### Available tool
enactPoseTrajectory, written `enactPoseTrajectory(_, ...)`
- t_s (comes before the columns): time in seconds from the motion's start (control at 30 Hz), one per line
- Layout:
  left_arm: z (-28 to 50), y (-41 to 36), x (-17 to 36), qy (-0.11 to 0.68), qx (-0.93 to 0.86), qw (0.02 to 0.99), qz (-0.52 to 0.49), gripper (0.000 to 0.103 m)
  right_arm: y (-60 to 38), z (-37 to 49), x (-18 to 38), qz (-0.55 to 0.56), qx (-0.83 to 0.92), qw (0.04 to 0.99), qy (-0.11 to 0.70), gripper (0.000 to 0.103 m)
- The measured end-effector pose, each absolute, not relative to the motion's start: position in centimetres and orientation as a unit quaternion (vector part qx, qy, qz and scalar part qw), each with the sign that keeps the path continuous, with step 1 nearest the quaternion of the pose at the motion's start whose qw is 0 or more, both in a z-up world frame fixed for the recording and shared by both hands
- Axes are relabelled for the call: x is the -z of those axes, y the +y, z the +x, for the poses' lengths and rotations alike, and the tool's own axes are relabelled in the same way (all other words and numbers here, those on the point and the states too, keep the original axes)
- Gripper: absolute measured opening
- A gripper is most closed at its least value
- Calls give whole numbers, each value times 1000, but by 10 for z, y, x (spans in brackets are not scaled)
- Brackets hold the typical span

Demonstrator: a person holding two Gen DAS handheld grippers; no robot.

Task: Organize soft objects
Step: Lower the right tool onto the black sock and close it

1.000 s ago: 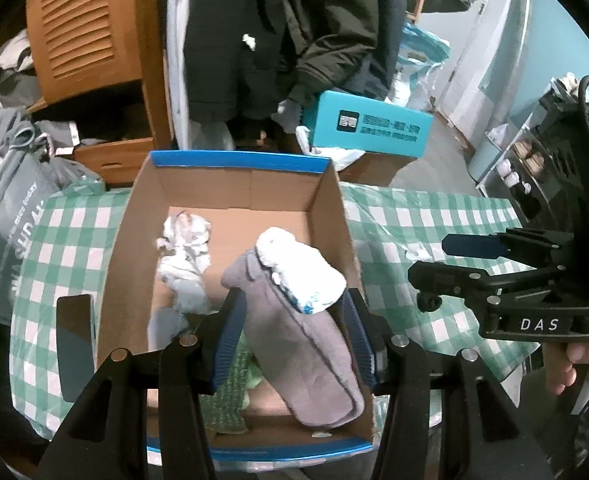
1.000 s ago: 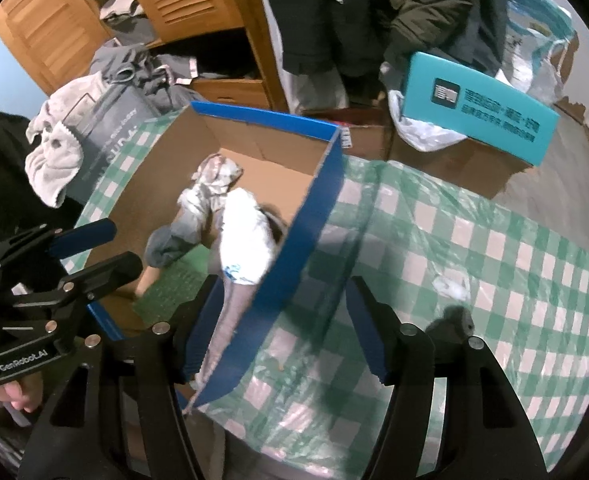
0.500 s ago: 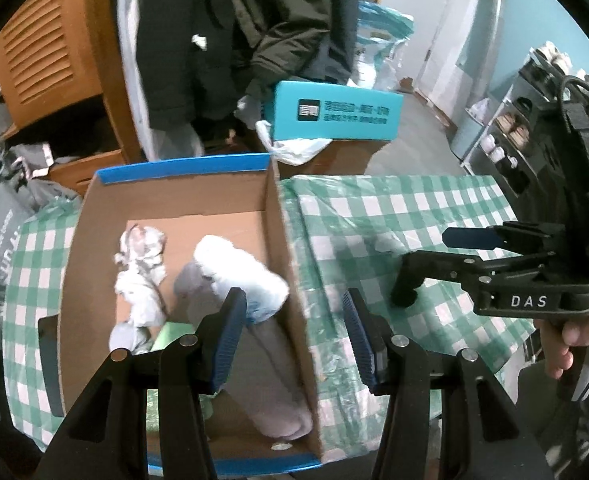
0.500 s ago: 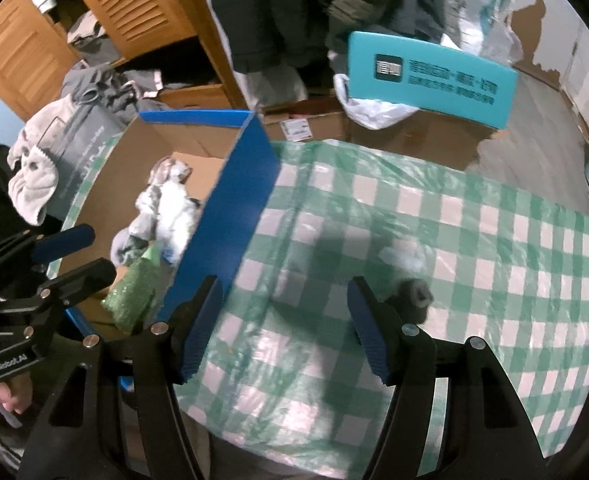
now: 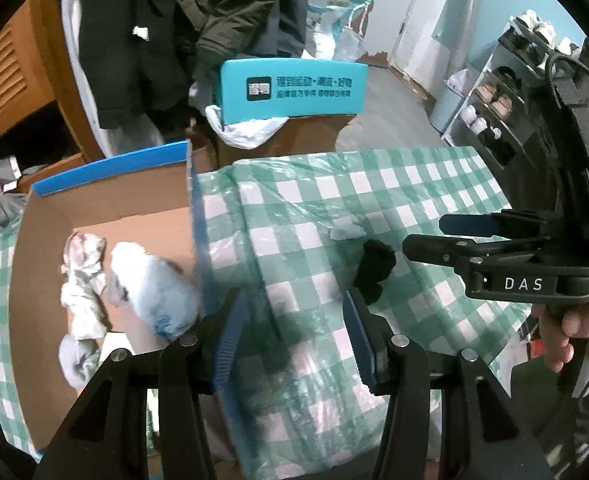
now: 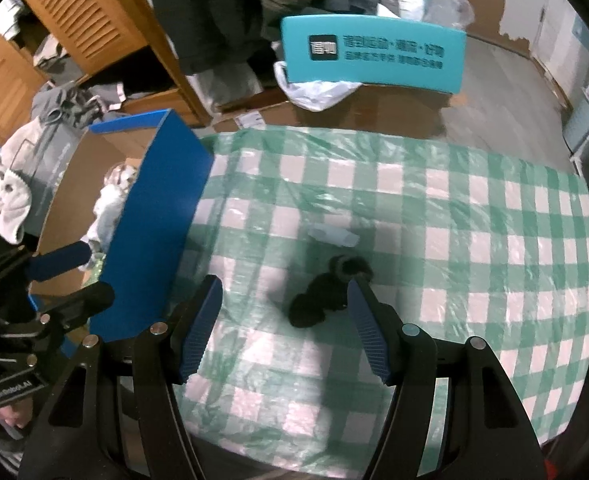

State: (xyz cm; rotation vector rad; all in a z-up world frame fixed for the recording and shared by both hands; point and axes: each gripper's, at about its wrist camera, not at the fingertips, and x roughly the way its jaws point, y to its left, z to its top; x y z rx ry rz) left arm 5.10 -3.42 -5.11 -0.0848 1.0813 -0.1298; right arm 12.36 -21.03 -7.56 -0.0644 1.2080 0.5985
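Observation:
A small black soft item point(image 6: 326, 292) lies on the green checked tablecloth point(image 6: 474, 248); it also shows in the left wrist view point(image 5: 374, 266). My right gripper point(image 6: 284, 308) is open just above it, the item near its right finger. My left gripper point(image 5: 294, 320) is open and empty over the cloth, beside the wall of the blue cardboard box point(image 5: 194, 216). Inside the box lie a light blue sock roll point(image 5: 154, 280) and a grey-white crumpled cloth point(image 5: 82, 276). The right gripper point(image 5: 422, 236) shows at the right of the left wrist view.
A small white scrap point(image 6: 332, 235) lies on the cloth beyond the black item. A teal box point(image 6: 374, 54) sits on brown cartons behind the table. Dark coats and a wooden cabinet point(image 6: 78, 16) stand at the back. A shoe rack point(image 5: 494, 100) is at far right.
Both grippers have swung right, away from the box and over the tablecloth. The grey sock that stood between my left fingers is no longer there. The black item now sits by my right fingers.

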Motion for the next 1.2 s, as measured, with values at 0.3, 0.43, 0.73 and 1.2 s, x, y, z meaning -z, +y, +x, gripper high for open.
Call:
enactPoseTrajectory(0.3,69,-54,71,529,72,844,-42,51,-231,134,91,-20,-251,780,572,66)
enactPoseTrajectory(0.43,77,-63,85,539,74,838,-37,52,-234,138,105,-19,-241,775,584,66)
enactPoseTrajectory(0.73,92,-67,114,560,73,823,-53,52,-230,147,133,-23,-225,763,605,66)
enactPoseTrajectory(1.2,101,-71,138,575,76,814,-38,53,-216,163,169,-10,-211,742,636,66)
